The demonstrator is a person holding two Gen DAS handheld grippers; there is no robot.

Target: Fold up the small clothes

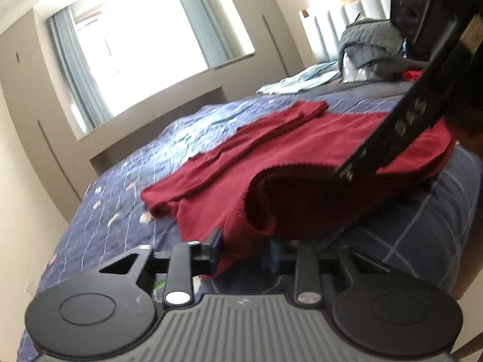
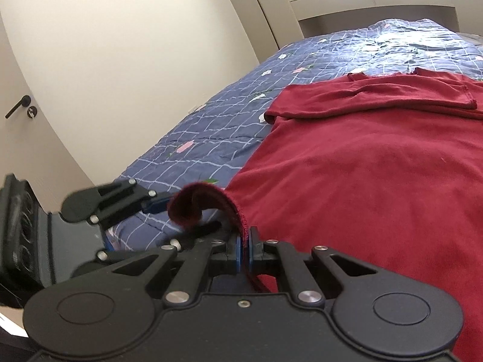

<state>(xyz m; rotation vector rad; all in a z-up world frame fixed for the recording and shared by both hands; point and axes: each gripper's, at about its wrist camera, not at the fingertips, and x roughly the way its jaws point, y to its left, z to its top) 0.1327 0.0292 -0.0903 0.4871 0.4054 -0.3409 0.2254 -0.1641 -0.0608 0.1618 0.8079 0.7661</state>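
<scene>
A dark red long-sleeved top (image 1: pixel 302 150) lies on a blue checked bedspread (image 1: pixel 126 187), one sleeve folded across its body. My left gripper (image 1: pixel 246 249) has its jaws partly apart with the top's hem between them, the cloth bulging up over the fingers. In the right wrist view the red top (image 2: pixel 377 166) fills the right half. My right gripper (image 2: pixel 245 246) is shut on the top's hem, which curls up to the left. The left gripper (image 2: pixel 157 205) shows there at the left, by the same hem. The right gripper's body (image 1: pixel 422 90) crosses the left wrist view's upper right.
The bedspread (image 2: pixel 229 114) covers a wide bed. Grey bedding (image 1: pixel 368 45) and pale blue cloth (image 1: pixel 302 81) are piled near a padded headboard (image 1: pixel 341 21). A window with curtains (image 1: pixel 145 45) is behind the bed. A door with a black handle (image 2: pixel 18 110) stands left.
</scene>
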